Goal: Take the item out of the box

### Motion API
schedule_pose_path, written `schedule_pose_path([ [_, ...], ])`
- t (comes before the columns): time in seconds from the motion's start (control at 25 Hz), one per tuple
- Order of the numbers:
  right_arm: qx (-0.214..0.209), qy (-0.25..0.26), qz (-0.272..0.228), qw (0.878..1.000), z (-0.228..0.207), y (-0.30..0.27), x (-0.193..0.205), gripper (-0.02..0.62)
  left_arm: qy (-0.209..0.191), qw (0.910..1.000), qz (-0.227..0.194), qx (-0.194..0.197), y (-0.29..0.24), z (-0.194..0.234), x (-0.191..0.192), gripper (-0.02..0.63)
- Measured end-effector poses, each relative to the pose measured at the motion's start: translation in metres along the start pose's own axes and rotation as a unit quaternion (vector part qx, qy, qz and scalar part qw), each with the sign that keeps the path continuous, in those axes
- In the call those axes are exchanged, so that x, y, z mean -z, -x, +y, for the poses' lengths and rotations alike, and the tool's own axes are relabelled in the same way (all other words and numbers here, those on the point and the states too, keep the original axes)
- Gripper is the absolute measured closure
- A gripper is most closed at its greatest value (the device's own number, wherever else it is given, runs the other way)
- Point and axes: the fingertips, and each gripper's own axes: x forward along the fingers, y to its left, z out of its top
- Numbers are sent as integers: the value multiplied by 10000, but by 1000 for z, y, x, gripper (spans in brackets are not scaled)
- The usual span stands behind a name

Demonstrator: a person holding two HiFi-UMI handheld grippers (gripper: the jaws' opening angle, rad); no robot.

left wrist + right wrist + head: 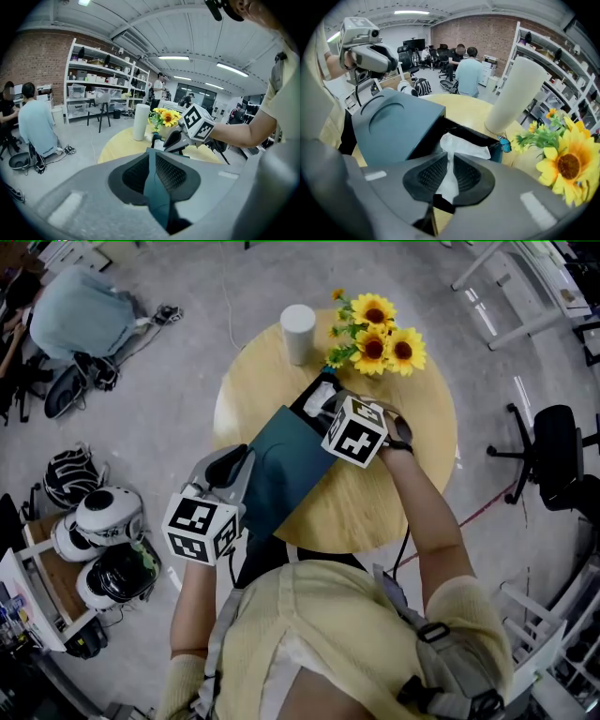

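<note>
1. The left gripper (236,468) is positioned at the near left edge of the round tabletop (422,442). Its jaws are closed narrowly on the edge of the teal lid (281,470), which is seen as a thin teal strip between the pads in the left gripper view.
2. The teal lid is held raised and tilted. It extends from the left gripper toward the middle of the tabletop, where it meets the box (471,135).
3. The box is located at the middle of the tabletop and stands open, with its dark interior exposed.
4. The right gripper (449,174) is pointed steeply down over the open box. Its jaws are drawn narrow on the white crinkled item (459,147), which is pinched between the pads.
5. The item protrudes from the mouth of the box; its lower part is still inside the box.
6. A white cylinder (298,332) is set upright at the far edge of the tabletop, with a bunch of sunflowers (382,338) just beside it.
</note>
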Motion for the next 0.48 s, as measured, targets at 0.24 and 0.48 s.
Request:
schedule_pose_path([
  [0.24,478,-212,-156,9985,-2,30,-7,549,-6,9995,-206,245,5,2,-11,560],
  [0.48,819,-374,-291,9955,7,57,-21,549,-130,9987,-260,409,18,7,-18,561],
])
